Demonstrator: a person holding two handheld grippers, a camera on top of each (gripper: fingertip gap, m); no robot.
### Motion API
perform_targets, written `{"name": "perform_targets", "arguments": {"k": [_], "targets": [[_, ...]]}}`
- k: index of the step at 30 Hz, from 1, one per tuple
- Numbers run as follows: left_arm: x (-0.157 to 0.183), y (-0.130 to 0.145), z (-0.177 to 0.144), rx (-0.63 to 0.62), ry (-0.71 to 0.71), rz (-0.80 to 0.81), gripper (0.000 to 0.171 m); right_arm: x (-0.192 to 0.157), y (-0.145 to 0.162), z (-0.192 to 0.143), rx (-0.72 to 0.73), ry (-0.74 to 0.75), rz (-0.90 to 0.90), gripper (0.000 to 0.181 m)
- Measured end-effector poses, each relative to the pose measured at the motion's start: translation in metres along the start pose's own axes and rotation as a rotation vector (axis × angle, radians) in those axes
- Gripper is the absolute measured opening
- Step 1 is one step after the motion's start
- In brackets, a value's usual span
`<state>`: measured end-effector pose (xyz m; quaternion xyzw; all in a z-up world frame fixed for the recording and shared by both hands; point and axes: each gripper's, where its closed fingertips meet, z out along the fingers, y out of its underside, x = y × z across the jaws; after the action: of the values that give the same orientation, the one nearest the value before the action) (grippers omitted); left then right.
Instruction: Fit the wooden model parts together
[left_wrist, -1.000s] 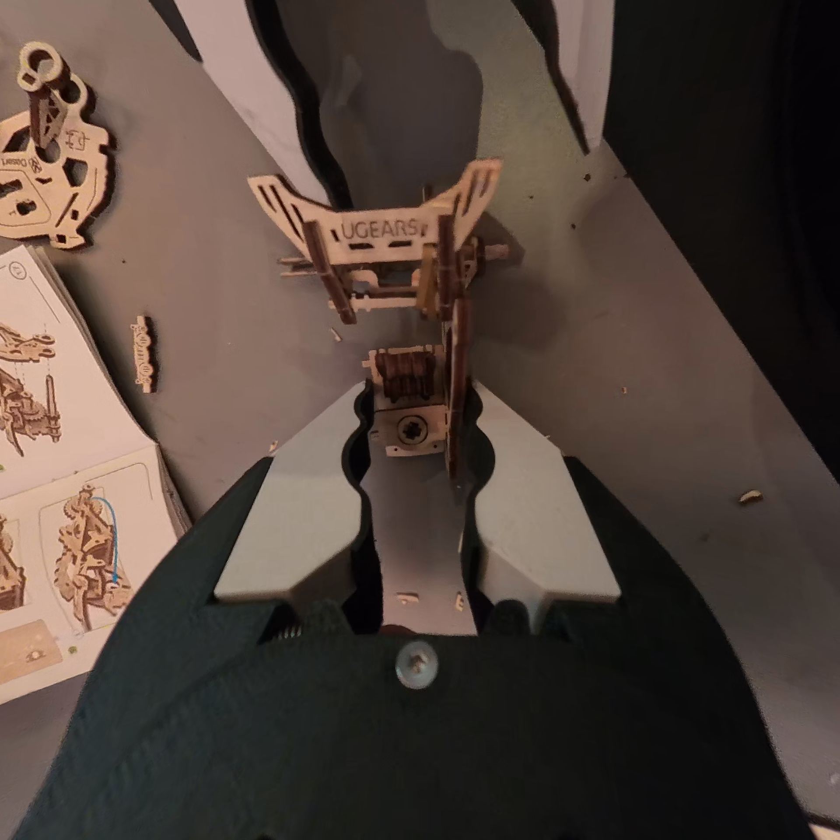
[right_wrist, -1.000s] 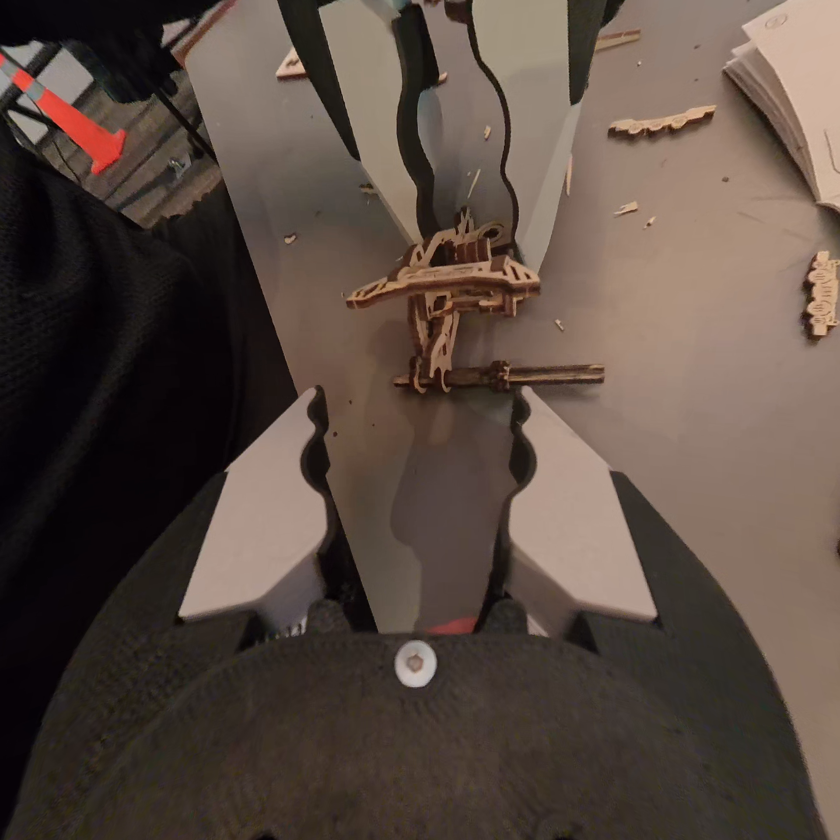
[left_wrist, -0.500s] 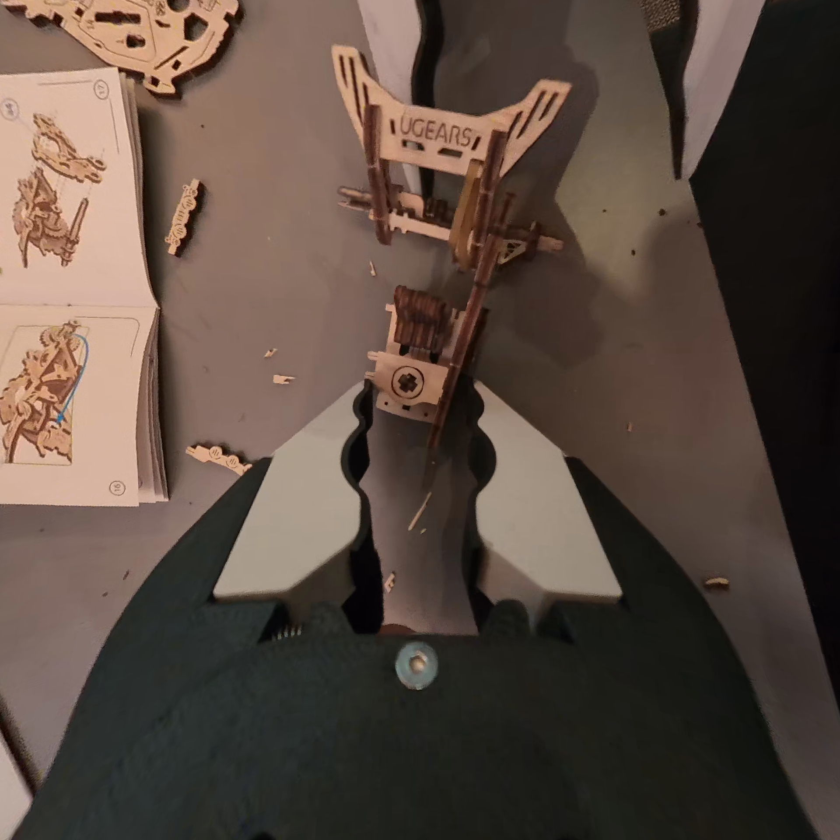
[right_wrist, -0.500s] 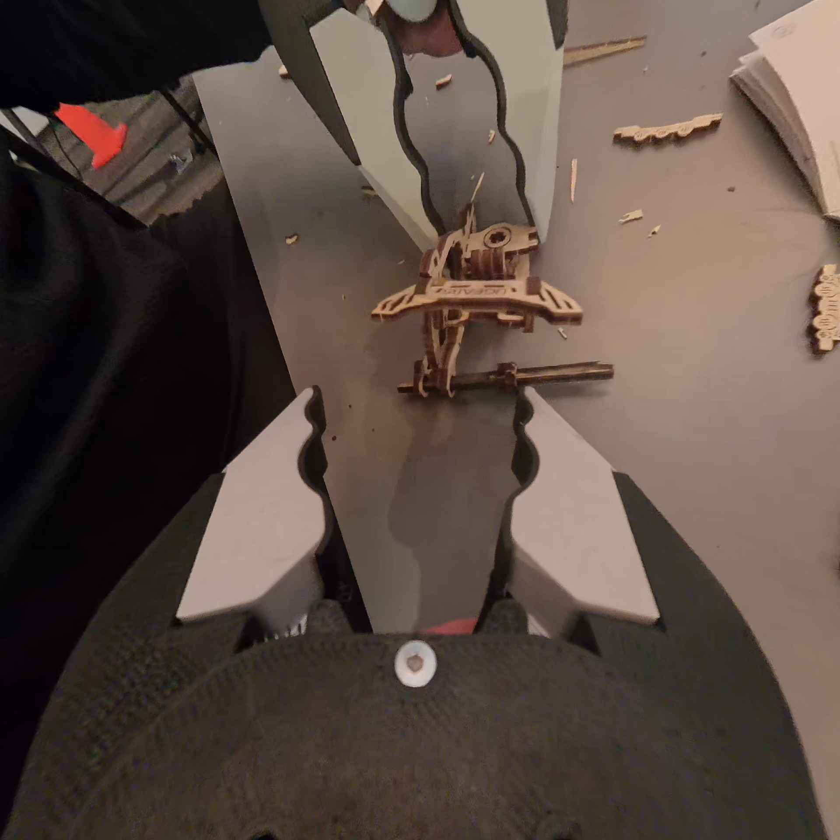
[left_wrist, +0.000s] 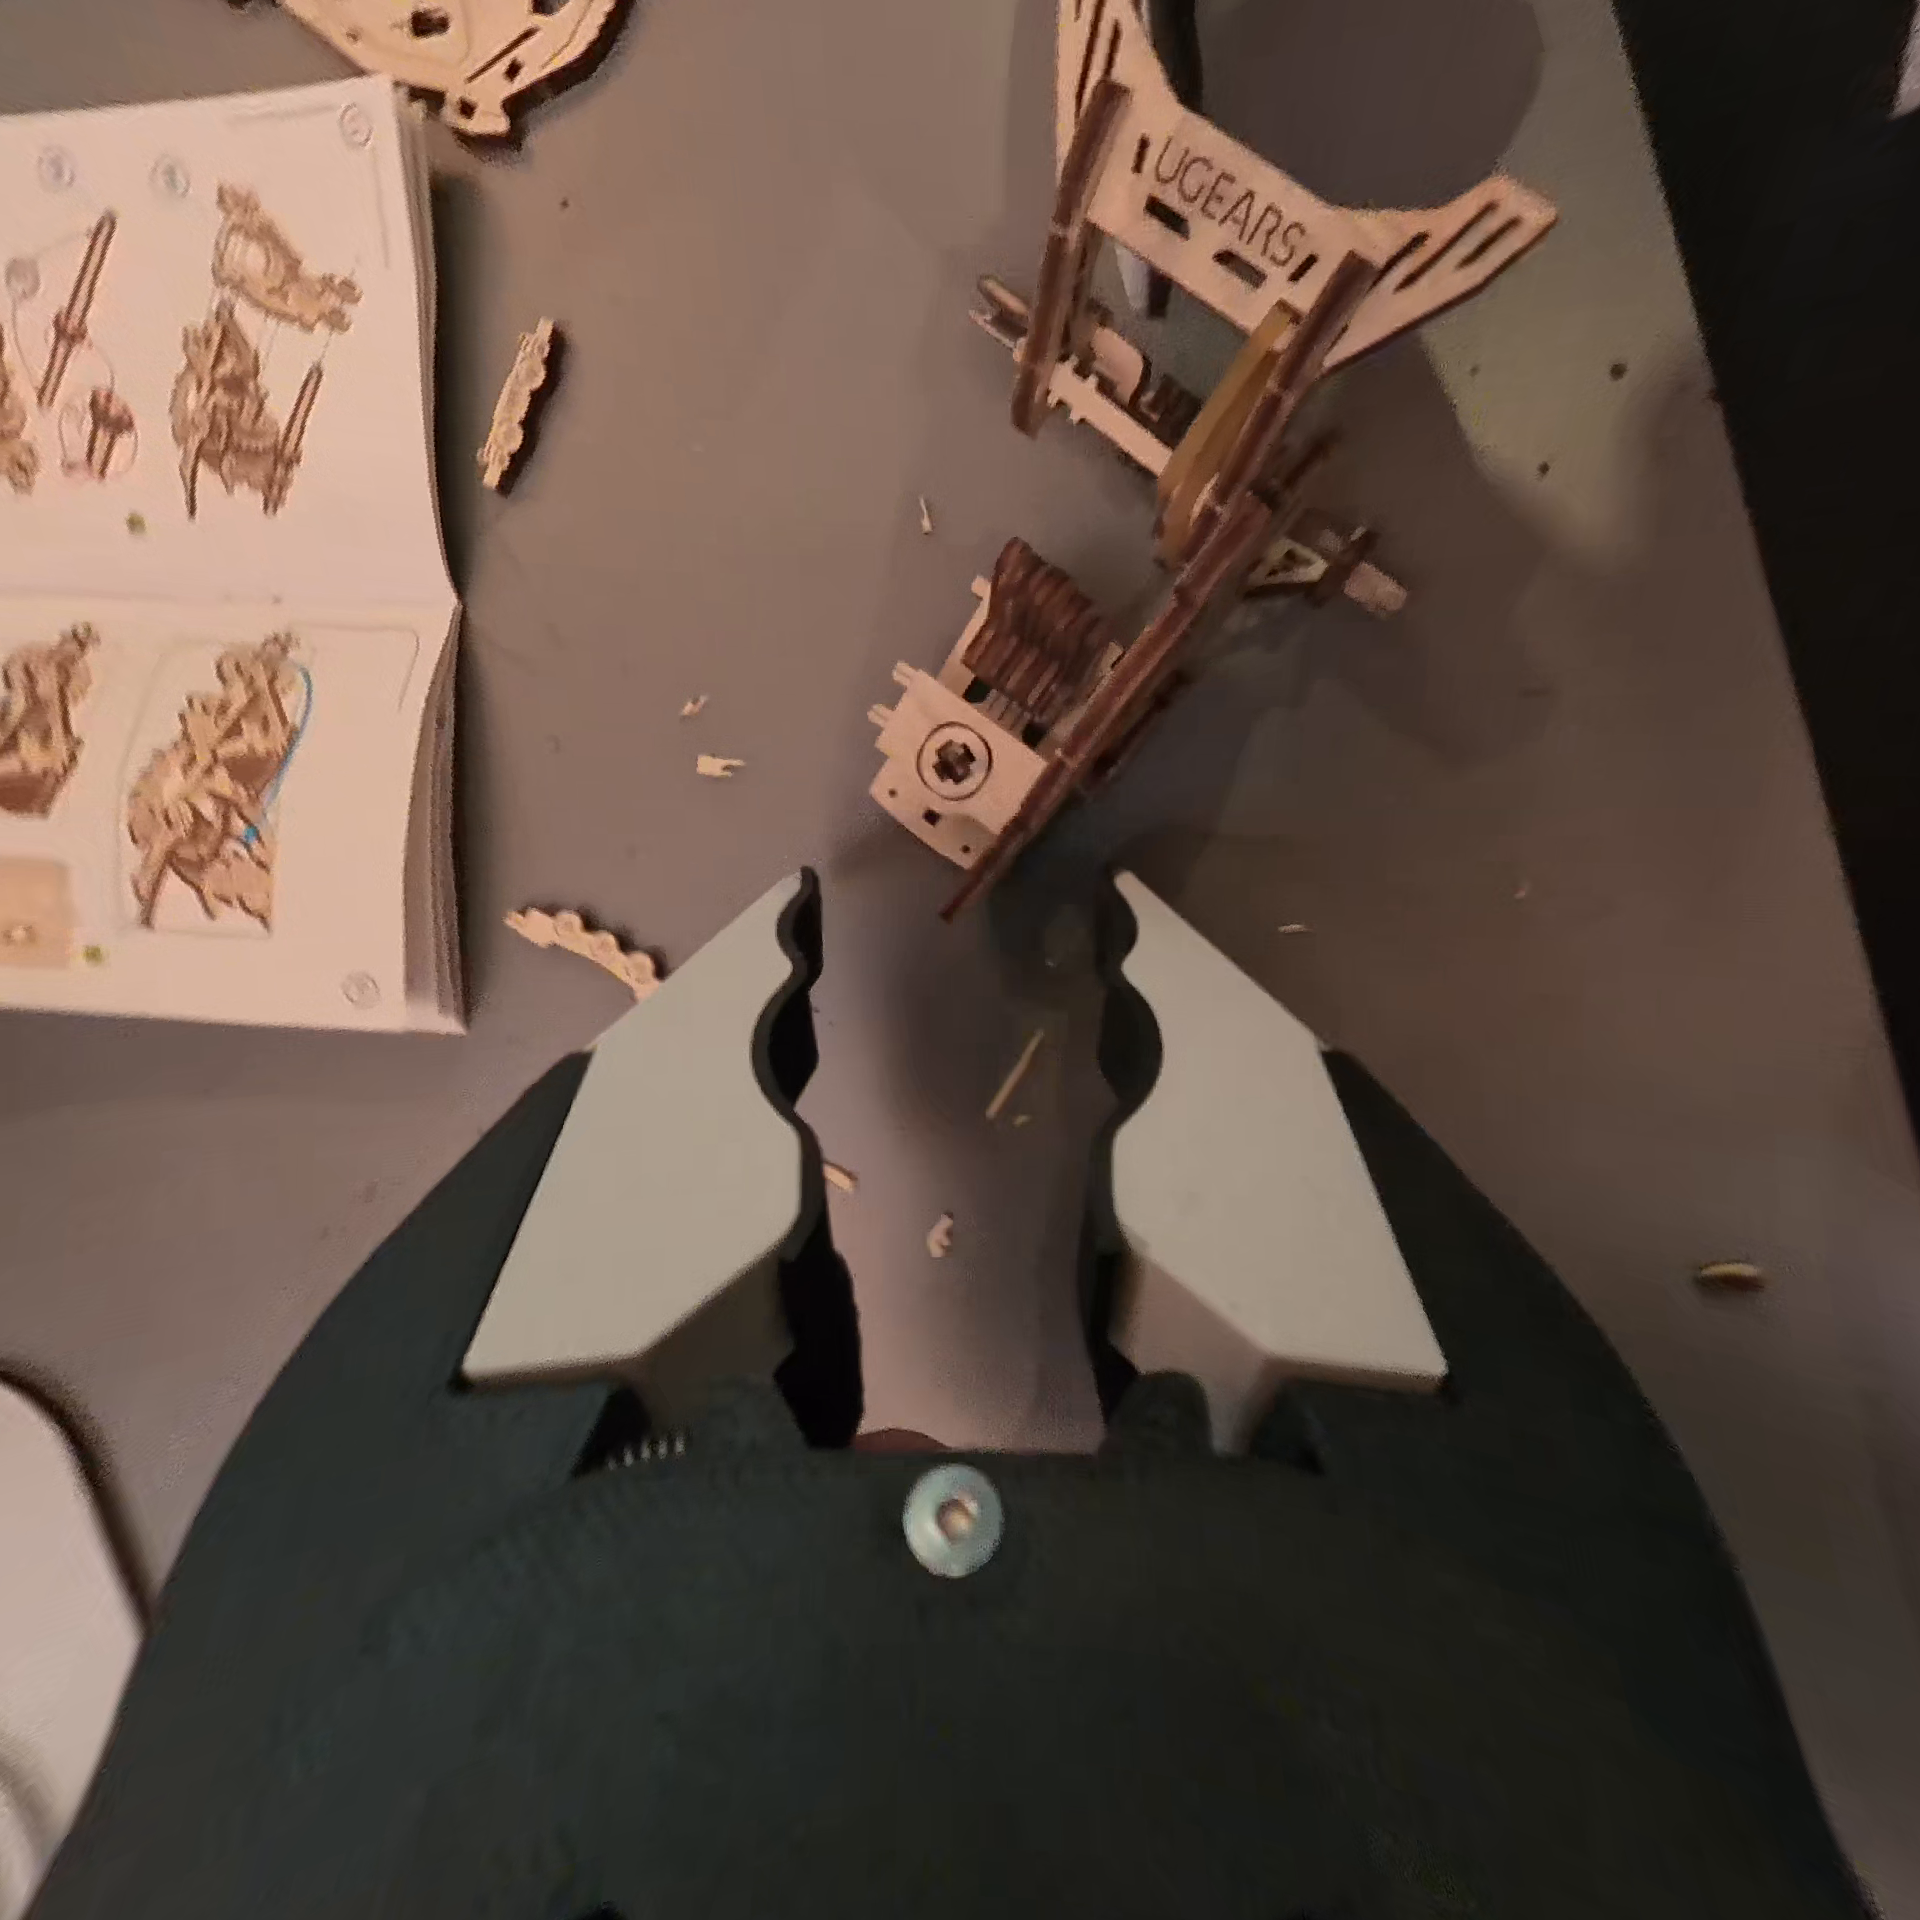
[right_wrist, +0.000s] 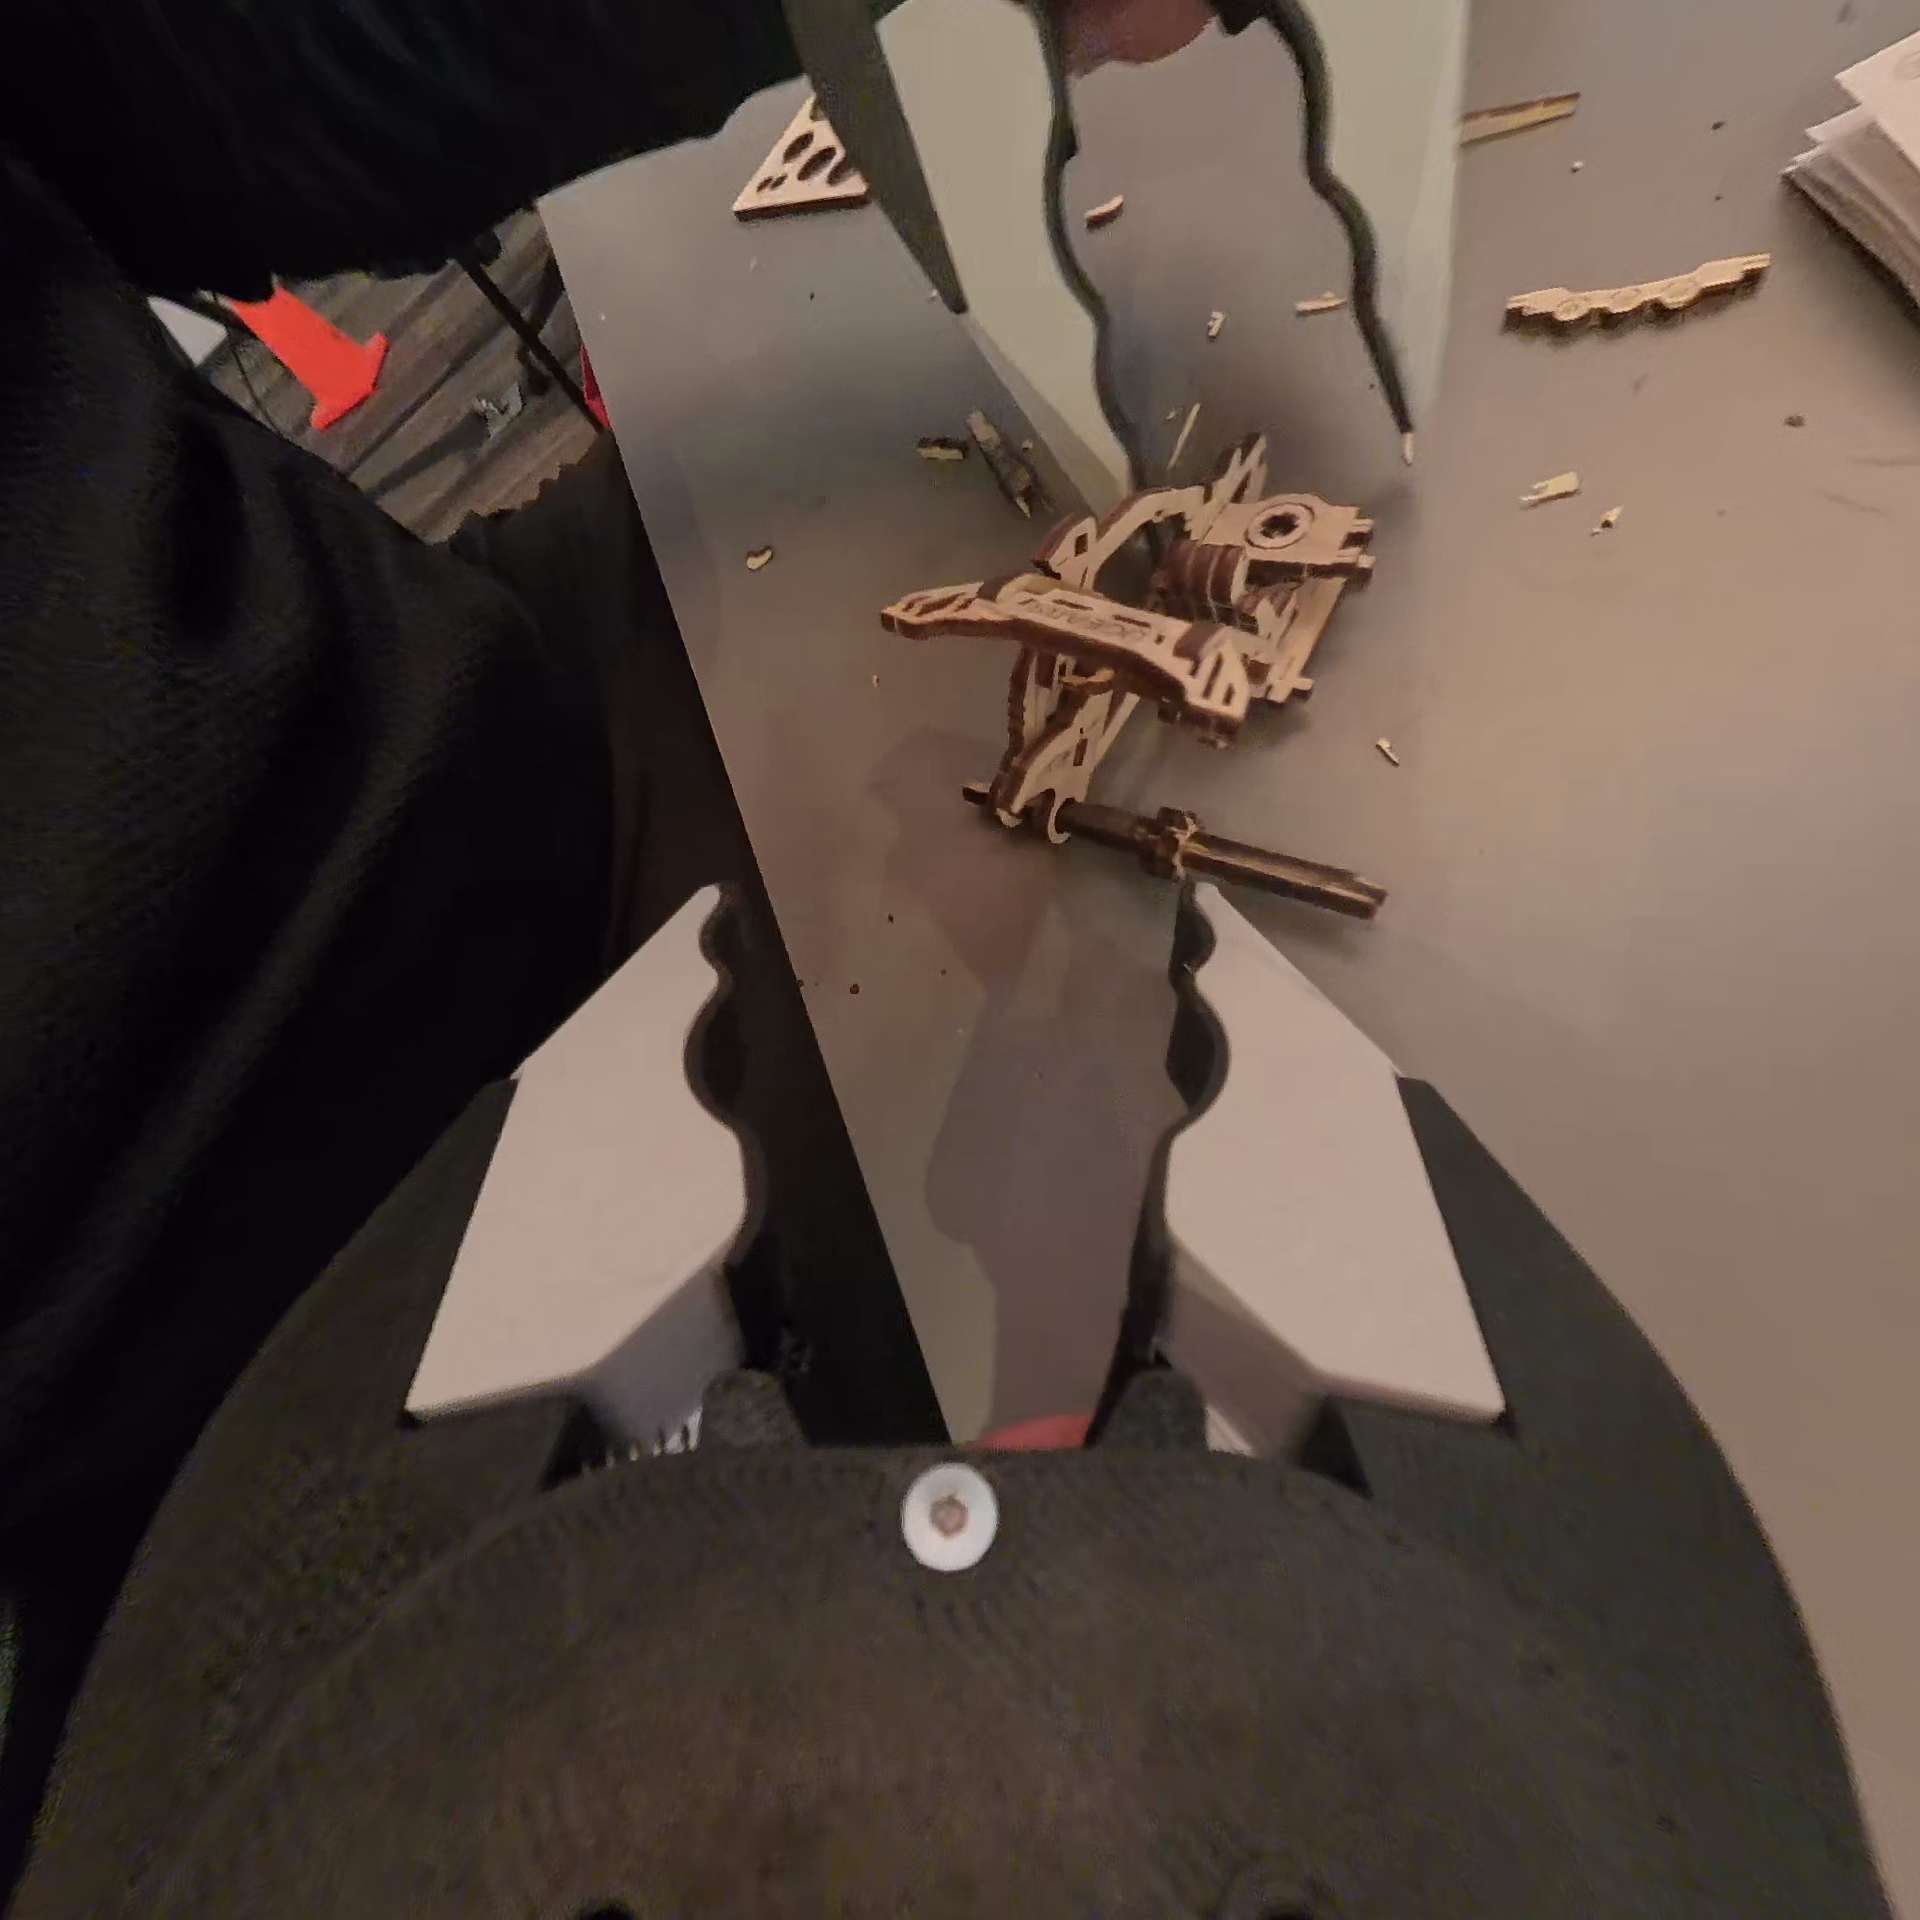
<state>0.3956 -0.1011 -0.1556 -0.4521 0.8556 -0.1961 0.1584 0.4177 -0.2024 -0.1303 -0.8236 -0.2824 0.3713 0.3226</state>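
The partly built wooden model (left_wrist: 1143, 520) lies on the grey table (left_wrist: 727, 312), slanted toward the upper right, its branded crossbar farthest from me. My left gripper (left_wrist: 961, 894) is open and empty; the model's dark side plate ends just in front of its fingertips. In the right wrist view the model (right_wrist: 1132, 623) lies ahead, with a dark axle rod (right_wrist: 1195, 842) sticking out to the right. My right gripper (right_wrist: 951, 914) is open and empty, its right fingertip just short of the rod. The left gripper's fingers (right_wrist: 987, 239) hang above the model's far end.
An open instruction booklet (left_wrist: 208, 520) lies at the left, also at the right wrist view's top right (right_wrist: 1870, 177). Loose wooden pieces (left_wrist: 520, 405) (left_wrist: 587, 945) (right_wrist: 1631, 296), a triangular offcut (right_wrist: 800, 171) and splinters lie around. The table edge and a person's dark clothing (right_wrist: 312, 727) are left.
My left gripper let go of the model and drew back from it. The model now lies free on the table, swung toward the right. The right gripper stayed open and hardly moved.
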Motion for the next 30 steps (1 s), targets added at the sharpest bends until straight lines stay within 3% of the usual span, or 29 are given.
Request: {"name": "perform_targets", "arguments": {"k": [4,7,11,13,17,23,30], "targets": [[0.000,0.003,-0.003,0.028,-0.067,-0.128,0.047,0.008,0.001,-0.013,0.032,0.034,0.016,0.081],[0.001,0.001,0.001,0.034,-0.073,-0.114,0.037,0.020,0.000,-0.031,0.045,0.111,-0.005,0.082],[-0.002,0.000,0.003,0.039,-0.064,-0.084,0.032,0.057,-0.012,-0.083,0.125,0.336,-0.013,0.079],[-0.004,-0.001,0.004,0.046,-0.065,-0.074,0.027,0.086,-0.012,-0.116,0.154,0.492,0.010,0.069],[-0.013,-0.003,0.006,0.048,-0.081,-0.043,0.022,0.131,0.004,-0.152,0.080,0.681,0.014,0.060],[-0.029,-0.003,0.007,0.048,-0.114,-0.061,0.029,0.171,0.018,-0.142,0.008,0.676,0.098,0.056],[-0.030,0.008,-0.004,0.071,-0.135,-0.143,0.036,0.173,0.023,-0.128,-0.004,0.567,0.114,0.016]]}}
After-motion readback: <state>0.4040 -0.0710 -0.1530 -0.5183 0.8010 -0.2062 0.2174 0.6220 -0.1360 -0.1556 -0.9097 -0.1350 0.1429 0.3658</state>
